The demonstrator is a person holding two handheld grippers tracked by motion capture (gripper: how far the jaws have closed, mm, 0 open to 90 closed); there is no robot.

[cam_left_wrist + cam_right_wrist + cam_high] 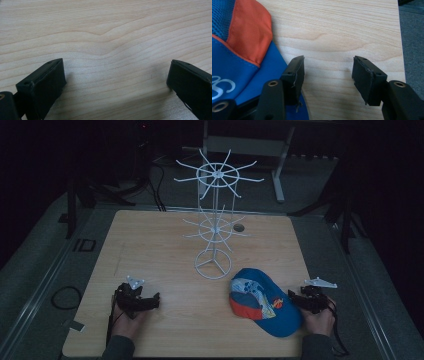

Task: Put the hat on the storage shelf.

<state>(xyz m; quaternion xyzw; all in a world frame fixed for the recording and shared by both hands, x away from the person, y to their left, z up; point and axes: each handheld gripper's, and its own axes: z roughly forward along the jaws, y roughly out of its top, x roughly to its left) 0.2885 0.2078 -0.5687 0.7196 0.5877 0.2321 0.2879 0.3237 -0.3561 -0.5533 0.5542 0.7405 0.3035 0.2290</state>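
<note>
Left claw [150, 301] – right claw [295, 297] – both agape.

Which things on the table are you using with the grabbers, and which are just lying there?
Used in the job:
- blue and orange fabric cap, beside the open right gripper
- white wire two-tier display stand, probably where the cap hangs

Just there:
- open left gripper, over bare light wooden table
- black cable loop on the floor

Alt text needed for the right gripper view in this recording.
The right gripper stands open over bare wooden table, nothing between its black jaws. A blue and orange cap lies beside and partly under one jaw.
</note>
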